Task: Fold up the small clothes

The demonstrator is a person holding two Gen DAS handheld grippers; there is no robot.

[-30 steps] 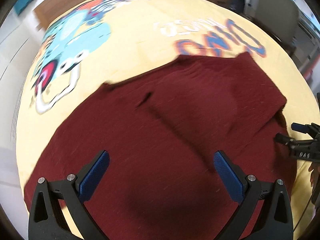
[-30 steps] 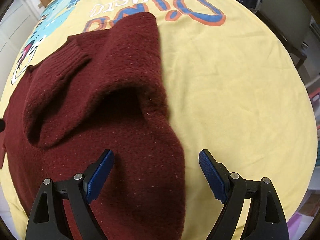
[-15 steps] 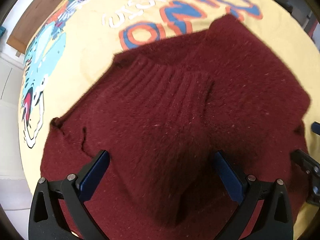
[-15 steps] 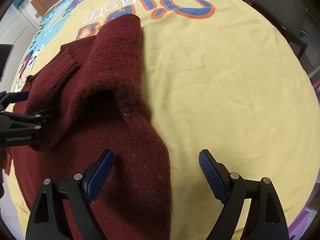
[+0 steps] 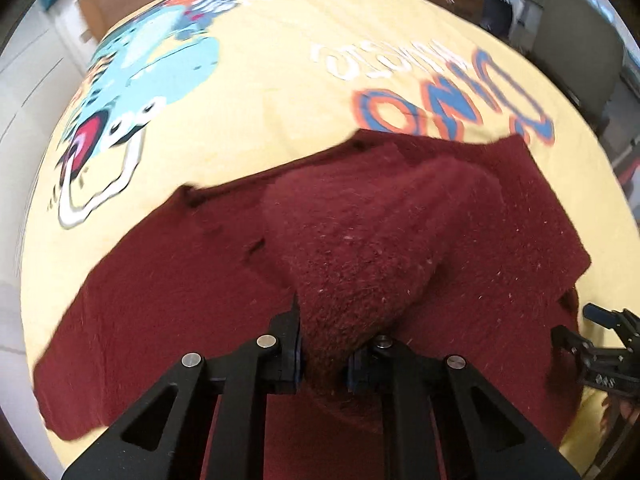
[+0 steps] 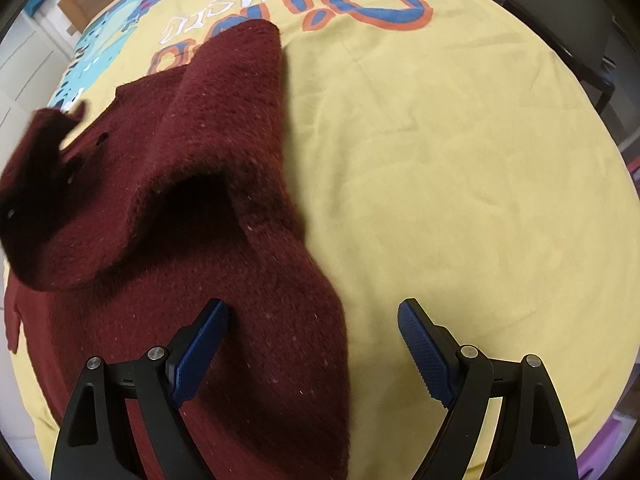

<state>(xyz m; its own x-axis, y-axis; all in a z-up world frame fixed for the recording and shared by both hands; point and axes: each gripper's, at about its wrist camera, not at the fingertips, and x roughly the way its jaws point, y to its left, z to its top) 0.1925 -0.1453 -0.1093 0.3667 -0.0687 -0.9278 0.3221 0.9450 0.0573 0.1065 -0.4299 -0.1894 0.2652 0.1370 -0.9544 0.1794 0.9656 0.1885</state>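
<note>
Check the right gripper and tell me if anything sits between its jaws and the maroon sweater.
Nothing visible does. The right gripper hangs open directly over the maroon sweater, one finger above the knit, the other above the yellow dinosaur cloth. The left gripper is already shut on a raised fold.

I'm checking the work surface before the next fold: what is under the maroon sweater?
The maroon sweater lies on a yellow cloth printed with a cartoon dinosaur and lettering. The sweater hides part of that lettering.
</note>
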